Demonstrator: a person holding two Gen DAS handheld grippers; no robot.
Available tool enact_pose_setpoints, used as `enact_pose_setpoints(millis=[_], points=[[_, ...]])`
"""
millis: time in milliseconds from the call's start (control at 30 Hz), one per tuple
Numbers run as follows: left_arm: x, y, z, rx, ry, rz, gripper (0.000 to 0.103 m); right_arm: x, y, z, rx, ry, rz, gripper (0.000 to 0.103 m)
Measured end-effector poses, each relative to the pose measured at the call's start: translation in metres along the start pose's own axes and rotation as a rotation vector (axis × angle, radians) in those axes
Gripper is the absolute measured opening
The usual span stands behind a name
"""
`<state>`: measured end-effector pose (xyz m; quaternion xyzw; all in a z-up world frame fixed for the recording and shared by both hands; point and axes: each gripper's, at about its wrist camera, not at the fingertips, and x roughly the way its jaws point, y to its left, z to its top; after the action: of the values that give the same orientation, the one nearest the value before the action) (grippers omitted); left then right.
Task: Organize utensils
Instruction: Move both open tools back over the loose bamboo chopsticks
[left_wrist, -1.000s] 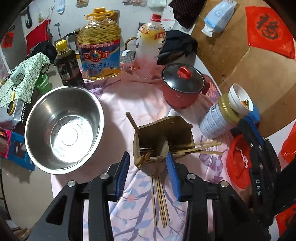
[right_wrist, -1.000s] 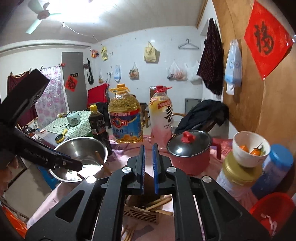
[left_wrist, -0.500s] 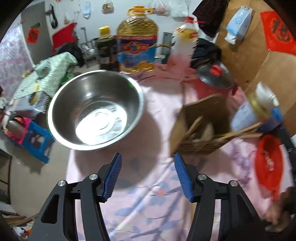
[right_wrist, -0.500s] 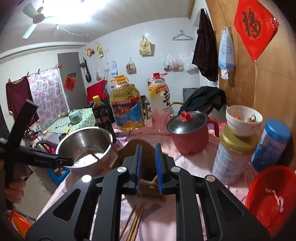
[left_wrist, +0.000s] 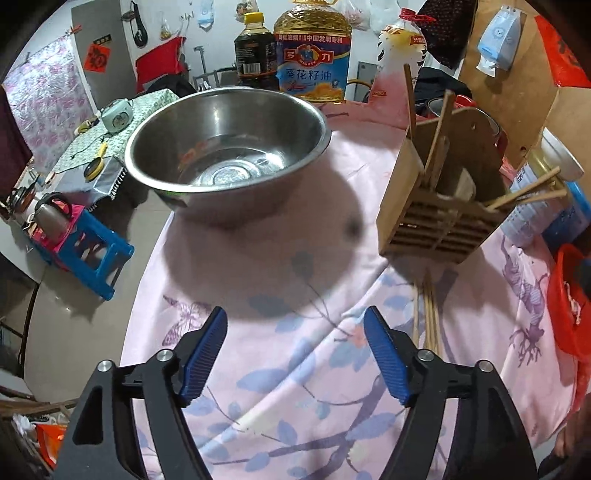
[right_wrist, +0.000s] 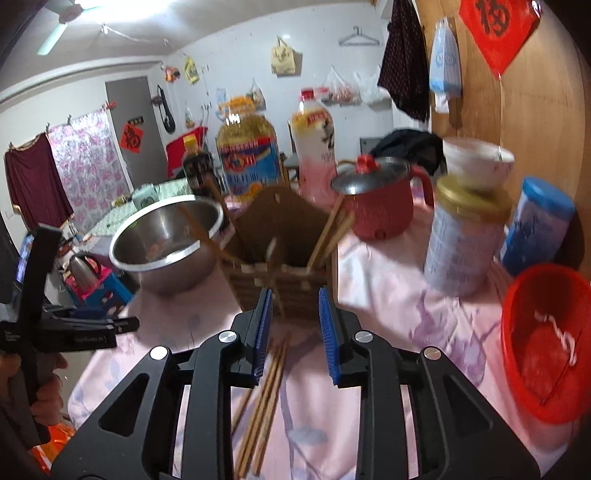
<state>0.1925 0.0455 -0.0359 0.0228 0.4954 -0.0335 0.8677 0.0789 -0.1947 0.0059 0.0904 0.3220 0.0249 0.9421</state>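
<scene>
Approach step. Loose chopsticks (right_wrist: 264, 391) lie flat on the cloth-covered surface (left_wrist: 295, 387), just near of the wooden utensil holder (right_wrist: 284, 254), in which several chopsticks are already stood. The right hand-held gripper (right_wrist: 295, 328) is aimed above the loose bundle, jaws narrow and opening, nothing between them. The left hand-held gripper (left_wrist: 295, 354) is held wide, still opening, empty, left of the bundle. A descent and closure on the sticks is called for next.

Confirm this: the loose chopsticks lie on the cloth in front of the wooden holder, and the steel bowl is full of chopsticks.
Wrong on the bowl. The left wrist view shows the steel bowl empty. The loose chopsticks do lie on the cloth before the wooden holder.
</scene>
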Motion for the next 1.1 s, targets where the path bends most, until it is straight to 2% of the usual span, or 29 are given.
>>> enact_pose_setpoints(millis=[100,167,300,367,533,800,1100], points=[[0.003,-0.007,-0.016,0.037,-0.038,0.046,0.082,0.006,0.001,-0.024,-0.013,0.06,-0.011,0.033],[0.009,-0.01,-0.029,0.059,-0.041,0.05,0.083,0.009,0.002,-0.041,-0.028,0.097,-0.015,0.036],[0.029,-0.012,-0.058,0.114,0.003,0.058,0.083,0.015,0.003,-0.084,-0.061,0.211,-0.028,0.037],[0.036,-0.011,-0.069,0.124,0.033,0.052,0.083,0.016,-0.002,-0.092,-0.04,0.245,-0.03,0.037],[0.043,-0.017,-0.085,0.151,0.072,0.005,0.083,0.016,-0.014,-0.098,0.01,0.268,-0.046,0.04],[0.042,-0.045,-0.096,0.263,0.071,-0.078,0.083,0.015,-0.009,-0.108,-0.01,0.293,-0.054,0.041],[0.05,-0.061,-0.101,0.302,0.101,-0.139,0.084,0.011,-0.013,-0.11,-0.012,0.299,-0.08,0.044]])
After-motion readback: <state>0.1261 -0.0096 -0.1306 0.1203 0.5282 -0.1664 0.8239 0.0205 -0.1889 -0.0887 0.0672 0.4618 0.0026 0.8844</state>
